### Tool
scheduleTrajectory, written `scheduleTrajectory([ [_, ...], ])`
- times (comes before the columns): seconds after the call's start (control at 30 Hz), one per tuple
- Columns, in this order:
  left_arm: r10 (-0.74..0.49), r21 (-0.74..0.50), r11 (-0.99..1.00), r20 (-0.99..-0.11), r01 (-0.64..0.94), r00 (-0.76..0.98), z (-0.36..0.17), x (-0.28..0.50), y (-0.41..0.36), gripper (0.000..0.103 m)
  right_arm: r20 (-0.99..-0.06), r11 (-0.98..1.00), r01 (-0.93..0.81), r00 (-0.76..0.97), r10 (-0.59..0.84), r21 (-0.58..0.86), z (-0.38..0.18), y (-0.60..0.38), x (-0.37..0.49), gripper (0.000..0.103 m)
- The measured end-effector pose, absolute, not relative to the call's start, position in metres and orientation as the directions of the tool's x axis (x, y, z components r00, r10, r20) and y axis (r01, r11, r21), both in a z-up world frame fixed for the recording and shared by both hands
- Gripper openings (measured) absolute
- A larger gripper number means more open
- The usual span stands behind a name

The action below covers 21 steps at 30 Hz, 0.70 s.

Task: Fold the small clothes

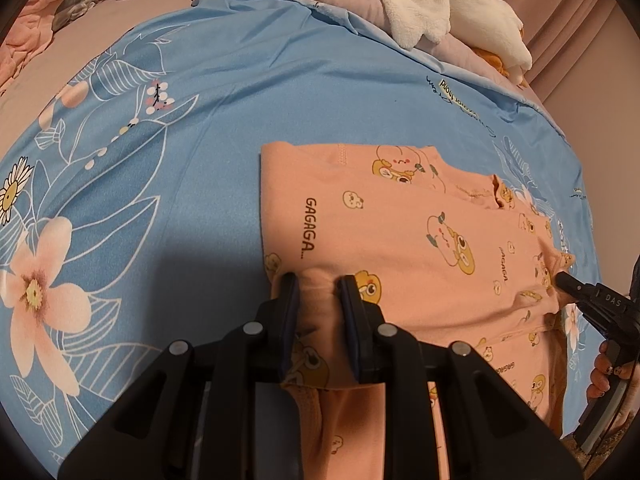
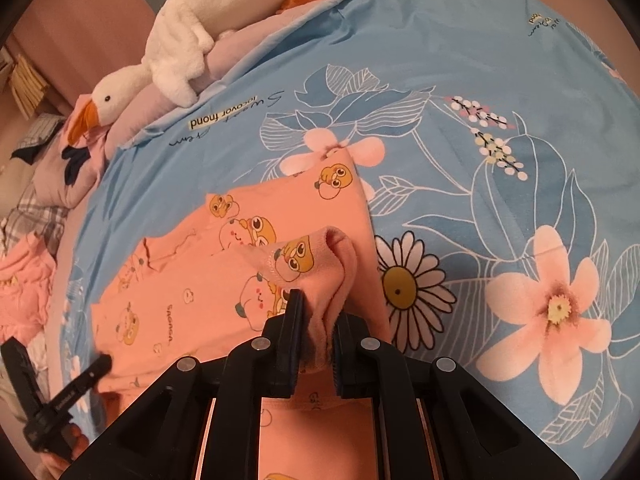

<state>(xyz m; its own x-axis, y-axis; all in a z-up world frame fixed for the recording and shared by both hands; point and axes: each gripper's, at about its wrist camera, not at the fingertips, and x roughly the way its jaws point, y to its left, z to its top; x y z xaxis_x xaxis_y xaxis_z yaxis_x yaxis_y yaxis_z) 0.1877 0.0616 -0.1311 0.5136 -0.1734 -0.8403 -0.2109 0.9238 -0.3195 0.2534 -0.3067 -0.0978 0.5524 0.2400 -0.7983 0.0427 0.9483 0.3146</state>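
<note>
A small pink garment (image 1: pixel 400 216) printed with cartoon ducks and "GAGAGA" lies partly folded on a blue floral sheet (image 1: pixel 168 152). My left gripper (image 1: pixel 318 280) is shut on a bunched fold at the garment's near left edge. In the right wrist view the same pink garment (image 2: pixel 200 280) spreads to the left, and my right gripper (image 2: pixel 318 304) is shut on a raised, bunched hem at its right edge. The right gripper's tip (image 1: pixel 560 279) also shows at the garment's right corner in the left wrist view. The left gripper (image 2: pixel 106 362) appears at the lower left of the right wrist view.
A white plush goose (image 2: pixel 168 56) lies on pink bedding (image 2: pixel 132 108) beyond the sheet's far edge. More pink clothing (image 2: pixel 24 280) and plaid fabric (image 2: pixel 28 216) sit off to the left. A hand (image 1: pixel 604 372) holds the right gripper's handle.
</note>
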Motion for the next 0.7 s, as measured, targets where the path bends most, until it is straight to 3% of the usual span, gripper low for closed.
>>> scheduleTrajectory([
  [0.23,-0.172,-0.318,0.924,-0.841,-0.212,0.513,-0.131,0.188,0.061,0.023,-0.805,0.945,0.072,0.547,0.229,0.318,-0.096,-0.313,0.251,0.016],
  [0.47,-0.172,-0.319,0.924,-0.840,-0.211,0.514,-0.131,0.188,0.061,0.023,-0.791,0.939,0.052,0.556,0.255,0.339,-0.092,-0.319,0.245,0.016],
  [0.57,-0.173,-0.320,0.923,-0.840,-0.213,0.514,-0.131,0.188,0.061,0.023,-0.786,0.949,0.044,0.572,0.233,0.313,-0.090,-0.317,0.243,0.006],
  [0.7,-0.173,-0.320,0.923,-0.840,-0.213,0.514,-0.131,0.188,0.061,0.023,-0.765,0.945,0.042,0.600,0.235,0.323,-0.083,-0.319,0.240,0.004],
])
